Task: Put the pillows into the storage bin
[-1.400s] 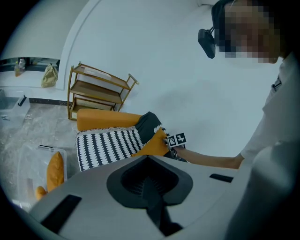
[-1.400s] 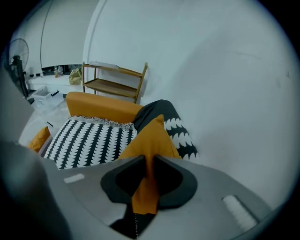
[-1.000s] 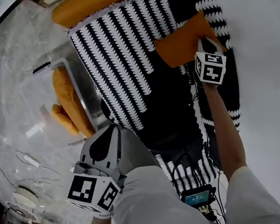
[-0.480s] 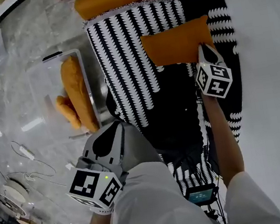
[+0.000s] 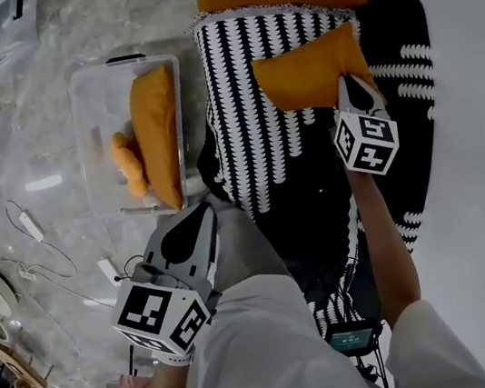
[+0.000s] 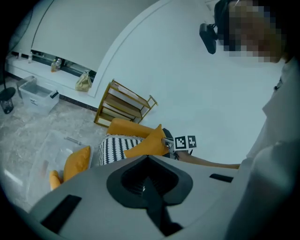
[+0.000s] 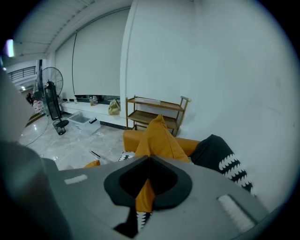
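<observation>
lifted since the earlier frame, the right gripper clamps a corner of the orange pillow at upper right, with the pinched edge hidden inside its jaws. the pillow is plain and creased, above the patterned throw. the left gripper is closed and empty. the clear storage bin, upper left, holds other orange pillows.

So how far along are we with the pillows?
Done: two orange pillows lie in the storage bin. In hand: the right gripper is shut on a third orange pillow. Left: that one, plus the striped pillow and black pillow.
</observation>
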